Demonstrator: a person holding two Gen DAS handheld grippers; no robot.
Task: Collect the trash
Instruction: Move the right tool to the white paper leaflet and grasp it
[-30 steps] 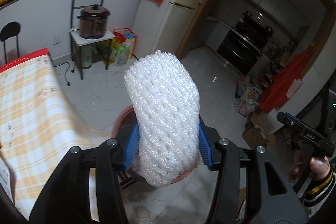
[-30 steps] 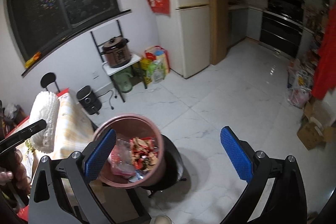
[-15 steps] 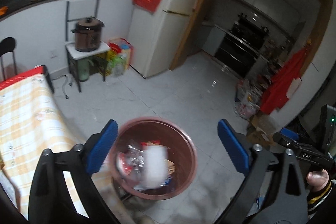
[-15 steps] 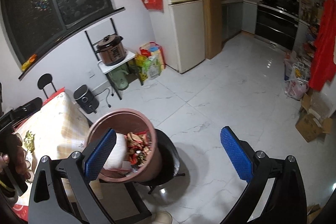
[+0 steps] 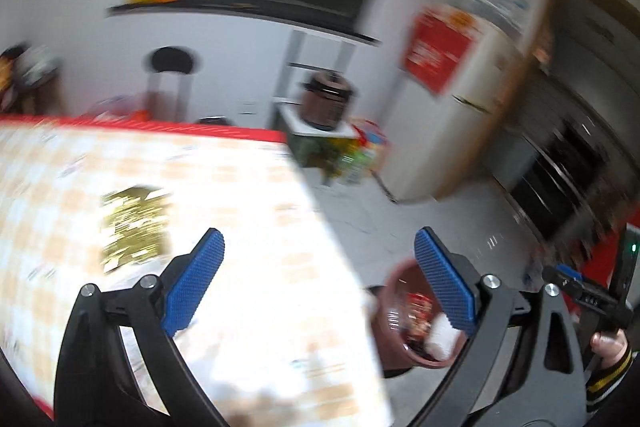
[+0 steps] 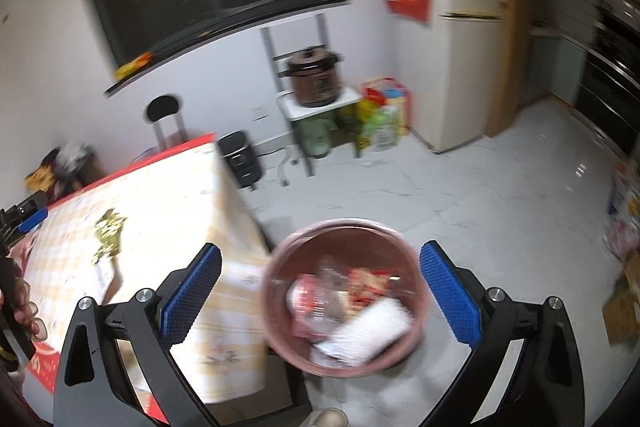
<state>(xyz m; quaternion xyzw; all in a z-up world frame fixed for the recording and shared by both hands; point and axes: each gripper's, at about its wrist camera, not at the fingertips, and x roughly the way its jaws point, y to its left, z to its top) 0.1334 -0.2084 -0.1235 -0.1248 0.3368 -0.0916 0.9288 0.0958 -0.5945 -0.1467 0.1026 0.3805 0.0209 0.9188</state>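
Now both tongs [image 5: 318, 283] [image 6: 320, 299] agape, angled downward

Bin [image 6: 344, 235] on floor just right of table [image 6: 168, 227], foam net [image 6: 376, 327] inside on other trash; wrapper [image 6: 108, 231] on table; cooker [image 6: 316, 79] on stand behind, fridge [image 6: 460, 39] further right.

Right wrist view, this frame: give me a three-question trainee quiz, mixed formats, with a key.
1. True or false: the white foam net lies inside the pink bin.
2. Which is open with nothing between its fingers? A) only the left gripper B) only the right gripper C) both
3. Fill in: the gold wrapper lies on the checked ____.

Key: 1 true; 2 C; 3 tablecloth.
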